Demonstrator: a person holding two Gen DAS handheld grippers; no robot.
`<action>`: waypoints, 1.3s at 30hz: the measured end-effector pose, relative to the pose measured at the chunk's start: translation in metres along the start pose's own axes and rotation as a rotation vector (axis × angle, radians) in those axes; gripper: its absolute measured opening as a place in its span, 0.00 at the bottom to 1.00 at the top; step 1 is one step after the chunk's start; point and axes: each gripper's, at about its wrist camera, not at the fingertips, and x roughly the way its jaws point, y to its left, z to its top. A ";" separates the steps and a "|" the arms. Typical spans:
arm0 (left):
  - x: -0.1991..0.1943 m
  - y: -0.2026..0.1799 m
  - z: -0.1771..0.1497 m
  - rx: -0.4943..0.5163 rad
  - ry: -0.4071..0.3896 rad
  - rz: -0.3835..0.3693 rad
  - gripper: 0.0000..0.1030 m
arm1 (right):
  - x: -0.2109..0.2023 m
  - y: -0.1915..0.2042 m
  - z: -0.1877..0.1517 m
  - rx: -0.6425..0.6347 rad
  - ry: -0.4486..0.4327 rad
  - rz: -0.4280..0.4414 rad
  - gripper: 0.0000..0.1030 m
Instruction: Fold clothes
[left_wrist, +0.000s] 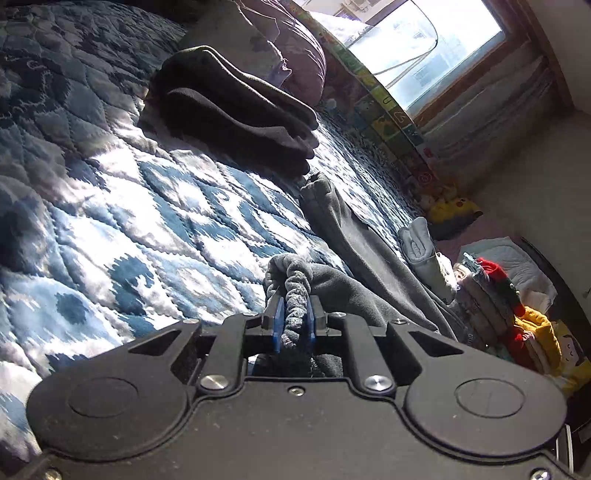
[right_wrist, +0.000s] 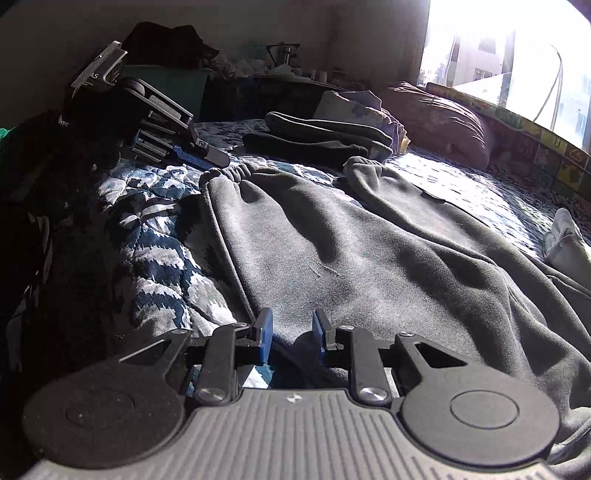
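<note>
Left gripper (left_wrist: 294, 325): clamped on the trousers' (right_wrist: 369, 251) cuff (left_wrist: 295, 295).
Right gripper (right_wrist: 292, 334): fingers apart, fabric just ahead.
Risk: cuff slipping out if tugged.

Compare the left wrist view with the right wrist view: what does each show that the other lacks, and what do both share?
Only the left wrist view shows the left gripper shut on an elastic cuff from close up, and a heap of coloured clothes beside the bed. Only the right wrist view shows the right gripper open over the grey sweatpants, and a dark cluttered shelf behind. Both show the sweatpants, the folded dark clothes, the blue patterned quilt and the window.
</note>
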 end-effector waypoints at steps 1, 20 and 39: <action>-0.004 -0.015 0.002 0.090 -0.026 0.020 0.33 | 0.000 0.000 0.004 0.022 -0.029 -0.015 0.23; 0.085 -0.087 -0.011 0.495 0.157 0.094 0.45 | 0.062 0.027 0.034 0.062 -0.059 0.000 0.35; 0.109 -0.139 -0.012 0.563 0.115 0.106 0.43 | 0.041 -0.111 0.010 0.309 0.110 -0.207 0.29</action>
